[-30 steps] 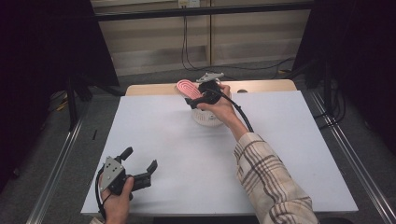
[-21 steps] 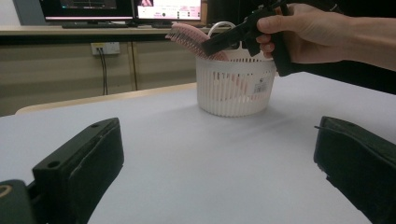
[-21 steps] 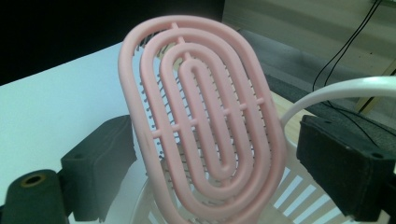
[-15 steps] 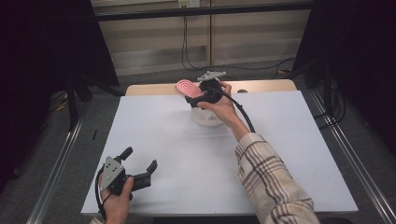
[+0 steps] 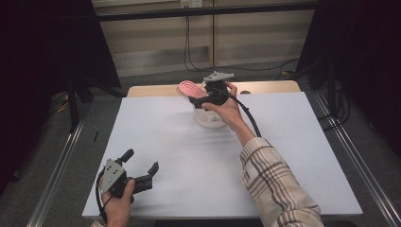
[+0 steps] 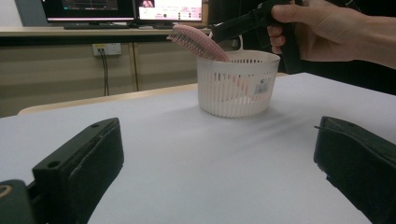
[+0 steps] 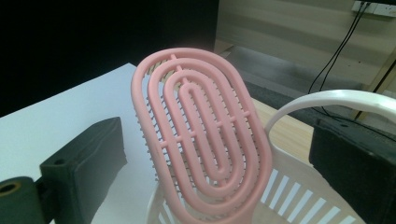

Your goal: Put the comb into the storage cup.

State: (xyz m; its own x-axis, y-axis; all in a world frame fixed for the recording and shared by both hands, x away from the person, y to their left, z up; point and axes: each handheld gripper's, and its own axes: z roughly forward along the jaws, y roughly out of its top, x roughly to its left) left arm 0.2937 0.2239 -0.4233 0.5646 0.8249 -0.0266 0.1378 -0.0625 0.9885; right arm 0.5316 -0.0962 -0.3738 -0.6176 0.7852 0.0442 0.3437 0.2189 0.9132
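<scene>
My right gripper (image 5: pixel 201 98) over white slotted plastic basket (image 5: pixel 210 118) at far table edge, jaws just been opening, now spread, pads off pink oval plastic hairbrush (image 7: pixel 205 144); brush between them, untouched

Brush stands handle-down in basket, head leaning out over rim

Judgement: release looks done; back out straight along jaw line, don't snag bristles or thin arched basket handle (image 7: pixel 327 100), light basket could tip

Brush: concentric vented ribs, short bristles, smooth

My left gripper (image 5: pixel 137 177) parked near edge on white table (image 5: pixel 189 156), jaws wide, empty
</scene>
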